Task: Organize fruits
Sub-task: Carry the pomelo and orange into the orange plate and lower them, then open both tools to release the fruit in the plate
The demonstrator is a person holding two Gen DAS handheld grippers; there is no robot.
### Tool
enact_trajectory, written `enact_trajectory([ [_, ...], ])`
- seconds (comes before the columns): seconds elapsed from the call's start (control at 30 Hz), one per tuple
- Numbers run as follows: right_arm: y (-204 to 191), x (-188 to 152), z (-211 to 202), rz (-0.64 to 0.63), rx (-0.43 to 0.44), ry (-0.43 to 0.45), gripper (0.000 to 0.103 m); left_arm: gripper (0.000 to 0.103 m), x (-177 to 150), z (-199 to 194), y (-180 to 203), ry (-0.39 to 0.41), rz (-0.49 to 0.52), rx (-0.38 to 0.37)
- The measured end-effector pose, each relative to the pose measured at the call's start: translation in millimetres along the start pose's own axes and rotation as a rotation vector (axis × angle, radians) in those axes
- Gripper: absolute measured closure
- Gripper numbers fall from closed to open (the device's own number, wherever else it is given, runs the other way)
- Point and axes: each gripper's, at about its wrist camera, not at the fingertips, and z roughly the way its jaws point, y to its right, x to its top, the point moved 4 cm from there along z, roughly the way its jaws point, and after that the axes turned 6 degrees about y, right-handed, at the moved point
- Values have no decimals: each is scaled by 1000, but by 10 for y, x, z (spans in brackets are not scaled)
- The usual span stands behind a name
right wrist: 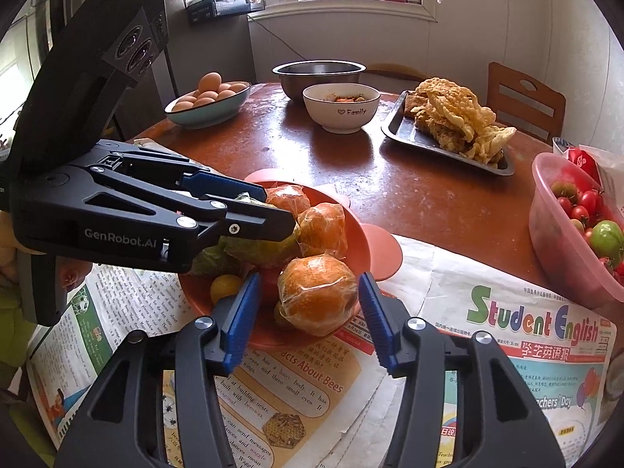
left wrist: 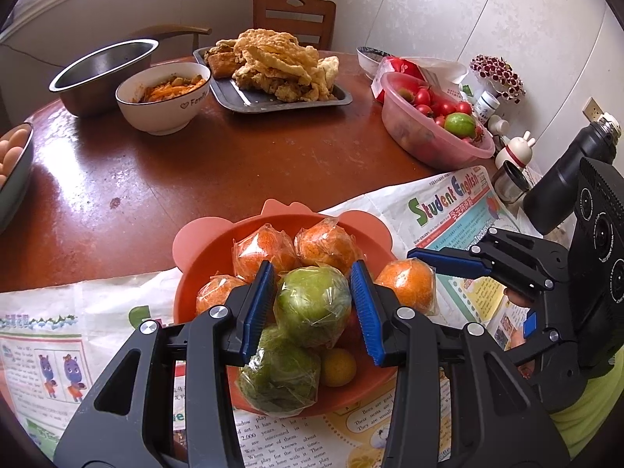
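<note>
Up close, the fruits are mostly round citrus, each sealed in crinkled clear plastic film that catches the light: several orange ones with pebbled skin and two green ones, piled in a shallow orange-red plastic bowl (left wrist: 202,257) with rounded ear-like tabs on its rim. A small bare yellow fruit (left wrist: 337,366) sits low in the bowl beside the lower wrapped green fruit (left wrist: 279,378). The bowl stands on colourful printed newspaper sheets (right wrist: 526,335) spread over a glossy reddish-brown round wooden tabletop (left wrist: 195,163). The left tool (left wrist: 312,304), black with ribbed blue pads, straddles the upper wrapped green fruit (left wrist: 312,304); its pads sit at the fruit's sides, though whether they actually press on the film is hard to make out. The right tool (right wrist: 310,304) stands around a wrapped orange fruit (right wrist: 318,296) at the bowl's near edge, which rests at the rim and partly on the newspaper; a visible gap lies on both sides, so the jaws are apart and grip nothing. In the right wrist view the left tool's body hides most of the green fruits. Farther back stand a white ceramic bowl (right wrist: 341,107) lettered "Family", a dull steel mixing bowl (right wrist: 319,74), a grey metal tray (right wrist: 405,132) of crisp fried pieces, a dish of brown eggs (right wrist: 206,103), and a translucent pink tub (left wrist: 429,144) of small tomatoes, cut off at the frame edge in the right view.
</note>
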Motion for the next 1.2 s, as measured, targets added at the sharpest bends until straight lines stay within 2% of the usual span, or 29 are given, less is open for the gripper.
enact_trajectory([
  [0.23,10,-11,-36,8,-9,3,45,70,-7,-18,1,4,-3,4],
  [0.43,17,-6,-87,16,-24,12,37,68,-10,-60,13,10,-1,6],
  [0.5,27,4,-114,18,-39,19,30,68,-10,-86,15,15,-2,8],
  [0.87,25,33,-235,27,-75,43,15,52,-21,-195,17,38,-12,26],
  [1.0,20,56,-275,28,-92,55,11,43,-23,-250,-12,50,-20,42],
  [1.03,20,62,-277,29,-95,56,10,36,-26,-265,-18,53,-22,45],
  [1.07,19,67,-281,30,-99,57,10,34,-23,-286,-23,56,-24,50],
  [1.2,25,89,-311,35,-110,62,8,27,-17,-359,-45,70,-33,61],
])
